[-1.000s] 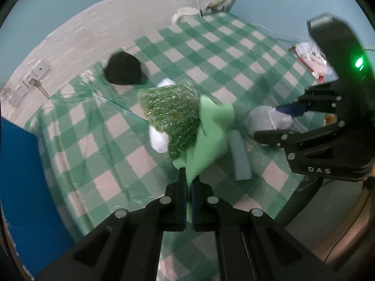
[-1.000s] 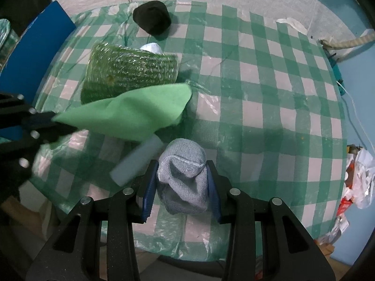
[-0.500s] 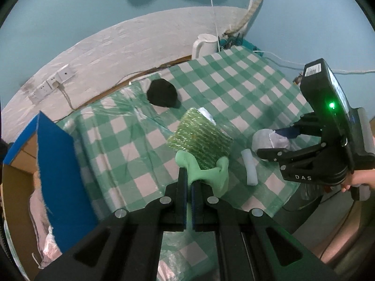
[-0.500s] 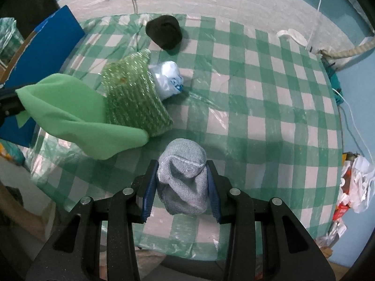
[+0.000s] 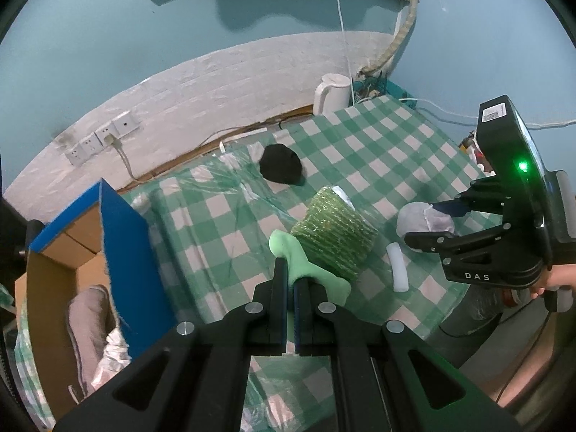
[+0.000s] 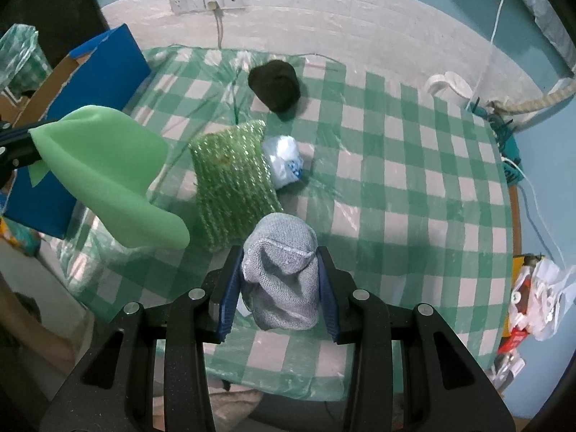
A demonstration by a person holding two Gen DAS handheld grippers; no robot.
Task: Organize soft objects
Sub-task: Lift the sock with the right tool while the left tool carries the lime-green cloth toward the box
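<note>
The left gripper (image 5: 287,273) is pinched tight on a corner of a light green foam sheet (image 6: 108,176), which hangs off the surface's near left corner, lifted clear of the checked cloth. The right gripper (image 6: 280,280) is closed part-way on a grey knitted sock bundle (image 6: 282,273), its blue pads pressing both sides, held above the surface's near edge. In the left wrist view the right gripper (image 5: 428,228) shows from the side with the same grey bundle (image 5: 419,220) between its fingers.

On the surface (image 6: 414,187) near its front edge lies a small white foam roll (image 5: 397,268), just right of a glittery green knitted pad (image 6: 234,183). The pad sits left of the middle, and a crumpled white plastic bag with blue print (image 6: 284,160) touches its far right side. Further back, near the far edge, rests a black soft lump (image 6: 275,86), well apart from the pad. A white kettle (image 5: 333,93) stands at the far right corner.

Beside the surface's left edge stands an open cardboard box with blue flaps (image 5: 118,252); grey fabric (image 5: 86,320) lies inside it.
</note>
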